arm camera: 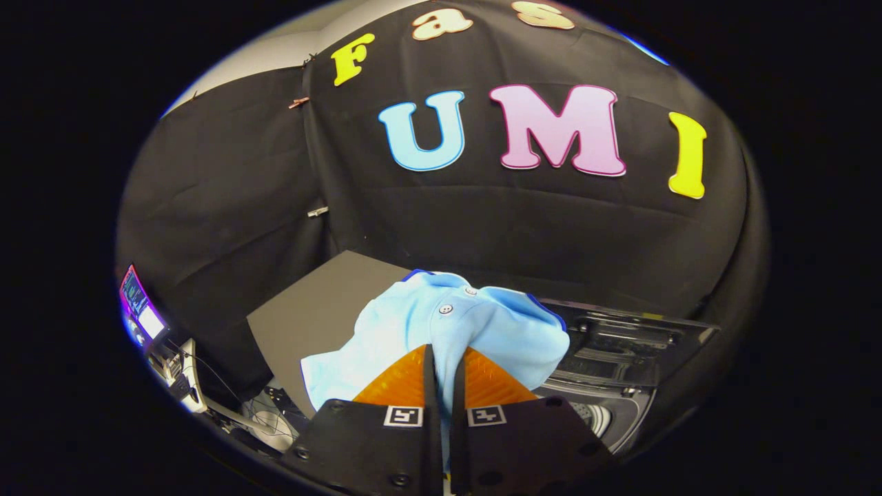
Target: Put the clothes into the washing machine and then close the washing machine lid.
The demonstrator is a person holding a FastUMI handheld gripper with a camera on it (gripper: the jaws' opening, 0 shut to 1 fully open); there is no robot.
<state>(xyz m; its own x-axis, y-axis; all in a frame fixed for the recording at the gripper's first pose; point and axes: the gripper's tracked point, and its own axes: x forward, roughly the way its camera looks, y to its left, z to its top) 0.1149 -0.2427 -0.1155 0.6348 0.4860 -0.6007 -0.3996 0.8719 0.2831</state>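
A light blue buttoned shirt (441, 327) with a dark blue collar edge hangs bunched from my gripper (443, 368), whose two fingers are shut on a fold of its fabric. The cloth drapes over and ahead of the fingers, held up in the air. Beyond and to the right of the shirt is the washing machine (620, 386), its dark glossy lid (634, 337) raised and the drum opening (596, 417) partly showing just right of the fingers. The shirt hides much of the machine's left side.
A dark grey flat table surface (317, 310) lies to the left behind the shirt. Further left and lower stand a lit screen (141, 310) and some cables and white equipment (227, 406). Black cloth walls close off the back.
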